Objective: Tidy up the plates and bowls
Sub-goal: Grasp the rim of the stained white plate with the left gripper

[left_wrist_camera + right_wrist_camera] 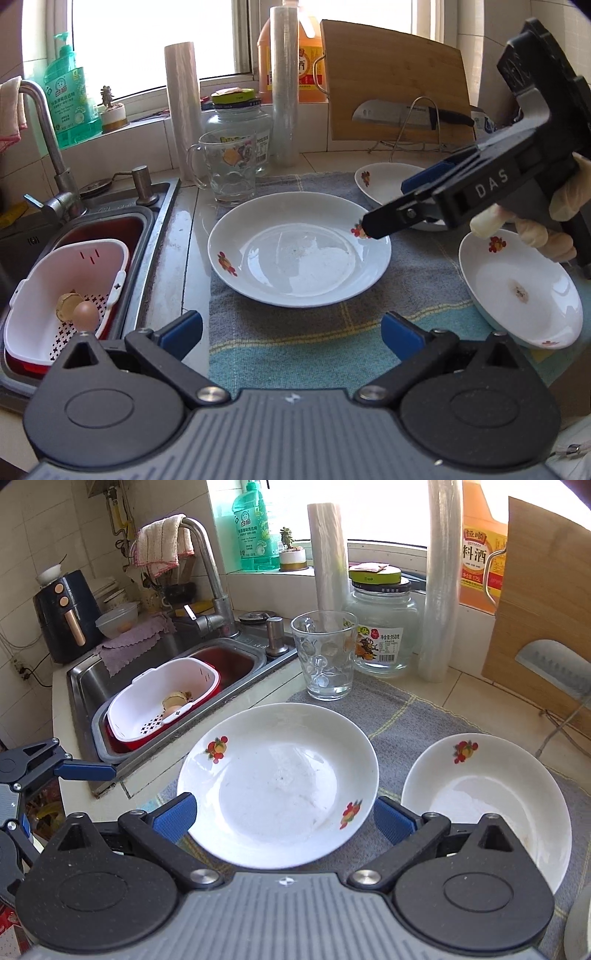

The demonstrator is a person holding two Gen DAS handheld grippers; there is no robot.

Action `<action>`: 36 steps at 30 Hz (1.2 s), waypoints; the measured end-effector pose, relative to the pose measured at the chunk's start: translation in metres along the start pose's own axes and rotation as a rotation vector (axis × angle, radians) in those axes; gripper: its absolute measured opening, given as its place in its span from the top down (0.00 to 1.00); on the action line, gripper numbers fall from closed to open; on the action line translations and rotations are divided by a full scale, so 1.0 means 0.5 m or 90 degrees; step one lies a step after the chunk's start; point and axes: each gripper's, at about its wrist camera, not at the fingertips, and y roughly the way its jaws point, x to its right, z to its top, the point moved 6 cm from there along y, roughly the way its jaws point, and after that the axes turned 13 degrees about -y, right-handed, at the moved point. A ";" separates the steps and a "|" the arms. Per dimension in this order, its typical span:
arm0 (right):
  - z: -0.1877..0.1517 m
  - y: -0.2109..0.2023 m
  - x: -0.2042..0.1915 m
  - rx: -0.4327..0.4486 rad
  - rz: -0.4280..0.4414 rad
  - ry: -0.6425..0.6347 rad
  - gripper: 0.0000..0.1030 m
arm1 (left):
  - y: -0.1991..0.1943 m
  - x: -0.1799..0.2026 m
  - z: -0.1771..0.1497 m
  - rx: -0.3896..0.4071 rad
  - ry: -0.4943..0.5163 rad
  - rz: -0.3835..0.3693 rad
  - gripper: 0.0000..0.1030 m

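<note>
Left wrist: right claw (384, 206) tilted down, agape over plate (299, 254)

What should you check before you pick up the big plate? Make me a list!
1. Right gripper open wide: ok.
2. Left gripper open, nothing in it: ok.
3. Big plate empty: ok.
4. Plate flat on the cloth: ok.
5. Glass cup standing clear of the plate's rim: ok.
6. Bowl beside the plate not touching it: cannot tell.
</note>
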 end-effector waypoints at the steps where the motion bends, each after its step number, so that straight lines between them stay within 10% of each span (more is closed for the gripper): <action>1: -0.006 -0.008 -0.007 0.002 -0.009 0.000 0.00 | -0.004 0.001 -0.001 0.003 -0.006 0.001 0.01; 20: -0.182 -0.178 -0.070 -0.028 -0.200 0.084 0.00 | -0.017 0.073 -0.019 -0.004 0.039 -0.122 0.01; 36: -0.332 -0.279 -0.032 -0.064 -0.206 0.110 0.00 | 0.028 0.194 -0.016 -0.055 0.042 -0.161 0.01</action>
